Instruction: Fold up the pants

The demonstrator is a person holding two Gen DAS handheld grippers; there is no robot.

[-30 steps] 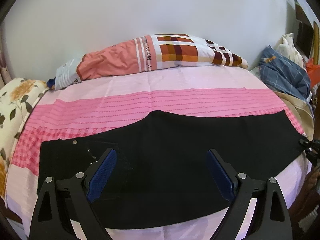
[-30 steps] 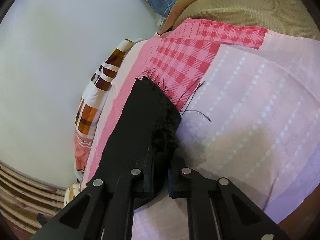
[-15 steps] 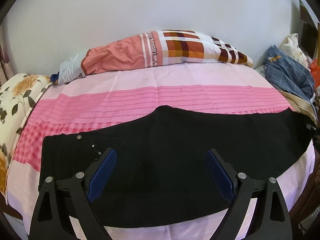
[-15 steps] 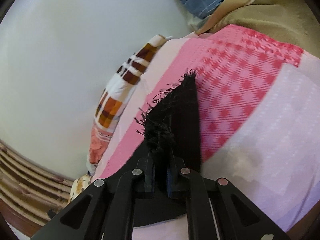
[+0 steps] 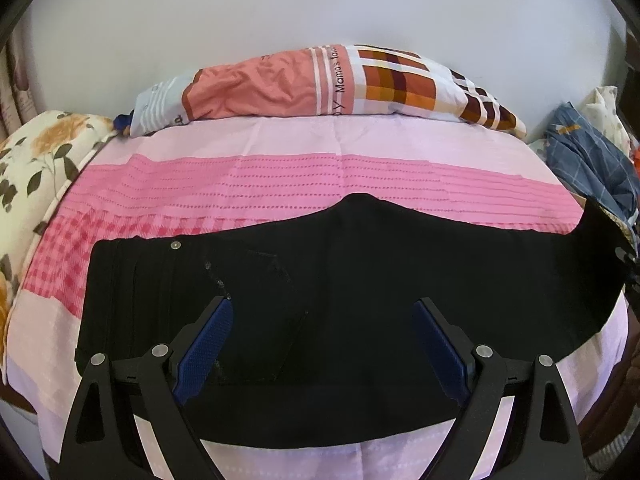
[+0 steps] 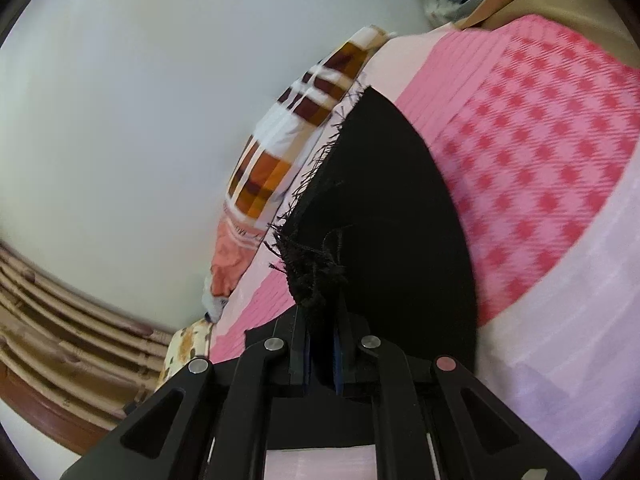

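Black pants (image 5: 360,272) lie spread across the pink bed sheet (image 5: 280,176), waistband with a metal button at the left, leg end at the right. My left gripper (image 5: 322,344) is open and empty, hovering over the pants' middle near the front edge. My right gripper (image 6: 322,320) is shut on the frayed hem of the pants (image 6: 316,268) and holds it lifted off the sheet; the raised leg end also shows at the right edge of the left wrist view (image 5: 600,240).
A patchwork pillow (image 5: 320,84) lies along the wall at the back. A floral pillow (image 5: 36,168) is at the left. Blue checked cloth (image 5: 592,160) and tan bedding (image 6: 560,0) are piled at the right. A wooden bed frame (image 6: 60,360) shows at the left.
My right gripper has lifted the frayed hem off the sheet and carried it up and inward. The pants' right end has risen. My left gripper stayed open and shifted slightly.
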